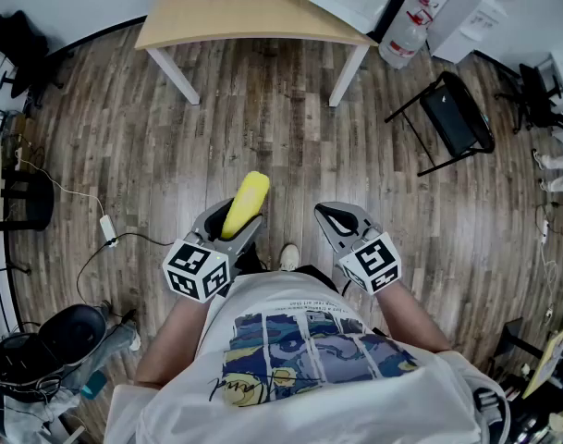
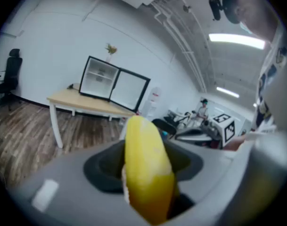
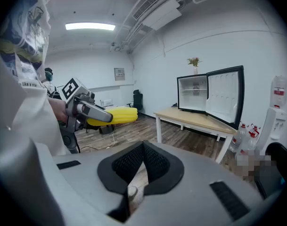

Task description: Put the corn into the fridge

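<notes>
The left gripper (image 1: pixel 233 226) is clamping the corn (image 1: pixel 246 202) across its near half, while the right gripper (image 1: pixel 342 222) is carrying nothing, its jaws pressed together at the tips. Both hands are being held out side by side in front of the person's chest, elbows bent, grippers tilting slightly downward. Bare wooden floor (image 1: pixel 263 128) is lying open between the person and the far table (image 1: pixel 253 17); a black chair (image 1: pixel 457 118) is standing off to the far right. On the table the fridge (image 3: pixel 209 95) is standing with its door swung open. The corn's long axis is pointing away from the person toward the table, its far end sticking out past the jaws.
</notes>
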Tool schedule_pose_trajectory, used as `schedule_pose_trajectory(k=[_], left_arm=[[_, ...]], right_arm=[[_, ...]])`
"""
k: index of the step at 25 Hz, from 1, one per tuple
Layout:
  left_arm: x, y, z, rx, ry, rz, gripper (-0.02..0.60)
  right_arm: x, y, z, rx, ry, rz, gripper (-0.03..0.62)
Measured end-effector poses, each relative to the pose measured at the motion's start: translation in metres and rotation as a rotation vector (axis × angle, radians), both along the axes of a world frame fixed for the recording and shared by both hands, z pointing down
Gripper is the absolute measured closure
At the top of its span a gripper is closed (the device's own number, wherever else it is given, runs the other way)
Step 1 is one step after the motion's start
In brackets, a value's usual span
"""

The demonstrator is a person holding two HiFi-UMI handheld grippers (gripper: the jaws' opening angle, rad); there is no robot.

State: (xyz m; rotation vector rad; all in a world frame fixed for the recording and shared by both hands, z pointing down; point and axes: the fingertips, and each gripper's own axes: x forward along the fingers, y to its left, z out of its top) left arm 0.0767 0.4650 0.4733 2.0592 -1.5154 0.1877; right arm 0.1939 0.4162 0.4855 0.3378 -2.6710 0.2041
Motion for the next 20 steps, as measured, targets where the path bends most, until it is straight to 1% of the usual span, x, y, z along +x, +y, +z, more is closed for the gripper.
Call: schedule_pose_trajectory(k=[3,6,9,11,15,20], left_arm=[[-0.013,-0.015,0.003,0.001,-0.005,-0.006,0.327],[-0.035,-0.037,0.006,0.010,-0.009,-0.020,0.327],[-0.059,-0.064,0.010,0.031,-0.008,-0.031,0.327],[-0.078,-0.088,0.008,0.042,-0.009,-0.024,0.327],[-0.111,-0.137,0.001,0.061,0.000,-0.002,0.327],[-0.148,-0.183,-0.007,0.091,-0.009,0.037,0.327]], right_arm=[[-0.012,-0.015,0.002,0.001,-0.006,-0.002,0.583],[-0.030,-0.034,0.003,0.019,-0.005,-0.004,0.583],[-0.045,-0.059,0.002,0.030,0.004,0.022,0.583],[-0.060,-0.078,-0.004,0.040,0.006,0.042,0.583],[-0.094,-0.116,-0.017,0.074,0.032,0.037,0.583],[-0.134,-0.159,-0.023,0.065,0.005,0.085,0.575]])
